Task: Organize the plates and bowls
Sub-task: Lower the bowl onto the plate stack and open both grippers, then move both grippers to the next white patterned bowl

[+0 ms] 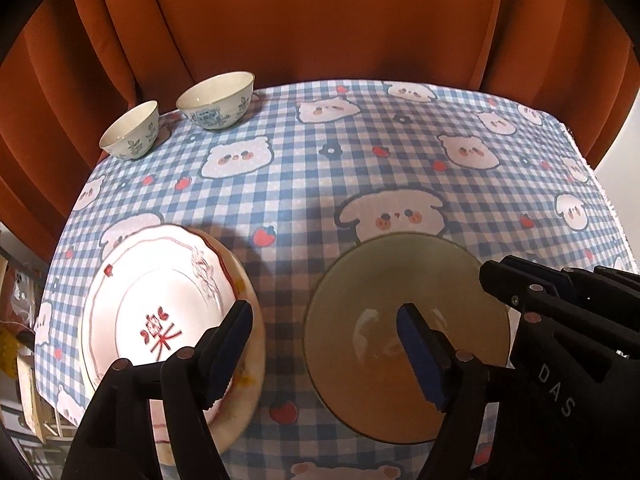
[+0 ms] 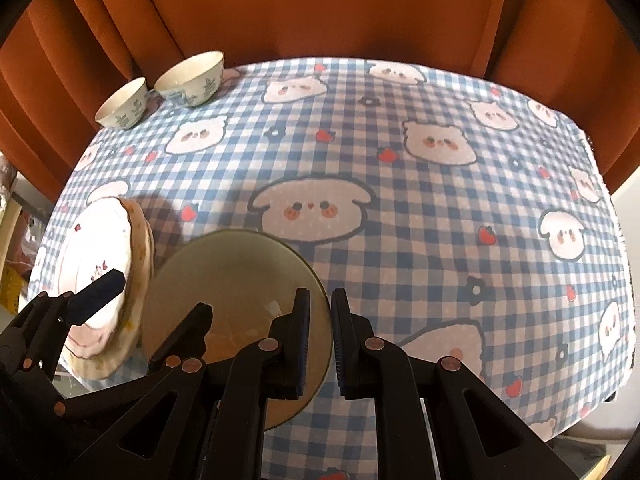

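Observation:
A glass bowl point(image 1: 404, 336) sits at the near edge of the checked tablecloth; it also shows in the right wrist view point(image 2: 236, 280). My right gripper point(image 2: 320, 344) is shut on its right rim. My left gripper point(image 1: 324, 352) is open, one finger over the bowl, the other over a white plate point(image 1: 160, 300) with red marks. That plate lies on a cream plate point(image 1: 248, 360) at the near left, also seen in the right wrist view point(image 2: 96, 268). Two small patterned bowls point(image 1: 218, 100) point(image 1: 130, 130) stand at the far left corner.
A blue checked tablecloth point(image 2: 400, 200) with cartoon animals covers the table. An orange curtain point(image 1: 320, 20) hangs behind it. The table's right edge point(image 2: 608, 200) and near edge are close.

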Demonstrator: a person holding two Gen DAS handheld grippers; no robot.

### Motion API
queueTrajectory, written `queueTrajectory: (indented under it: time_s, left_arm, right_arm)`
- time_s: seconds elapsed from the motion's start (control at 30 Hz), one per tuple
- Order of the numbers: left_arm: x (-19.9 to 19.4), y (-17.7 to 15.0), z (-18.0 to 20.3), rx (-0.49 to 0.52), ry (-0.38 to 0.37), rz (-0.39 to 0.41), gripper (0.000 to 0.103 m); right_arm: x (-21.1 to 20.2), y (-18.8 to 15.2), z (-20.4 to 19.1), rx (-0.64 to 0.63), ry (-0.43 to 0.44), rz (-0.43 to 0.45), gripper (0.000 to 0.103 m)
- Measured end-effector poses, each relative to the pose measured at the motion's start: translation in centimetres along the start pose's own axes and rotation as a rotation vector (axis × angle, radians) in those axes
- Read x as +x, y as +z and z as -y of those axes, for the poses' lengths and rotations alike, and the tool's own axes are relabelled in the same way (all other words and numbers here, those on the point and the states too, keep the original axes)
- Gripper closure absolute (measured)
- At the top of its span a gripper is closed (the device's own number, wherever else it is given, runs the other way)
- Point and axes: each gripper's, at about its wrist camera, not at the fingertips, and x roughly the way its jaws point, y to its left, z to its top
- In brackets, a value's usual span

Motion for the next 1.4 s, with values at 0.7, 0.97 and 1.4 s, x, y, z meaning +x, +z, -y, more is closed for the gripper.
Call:
queueTrajectory:
  time_s: [0.7, 0.97, 1.4]
  left_arm:
    - [-1.0, 4.9, -13.4, -0.022, -0.031, 0.036, 0.025]
    - [-0.2, 6.6, -19.8, -0.028, -0.028, 0.056, 0.024]
    - [1.8, 11.8, -28.1, -0.088, 0.042, 0.069, 0.015]
  right_arm:
    - [-2.0, 5.5, -10.7, 0.04, -0.038, 0.106, 0.033]
    - [-0.8, 8.3, -16.9, 0.051, -0.046, 0.125, 0.031]
    - [1.7, 14.8, -24.3, 0.047, -0.051, 0.186, 0.031]
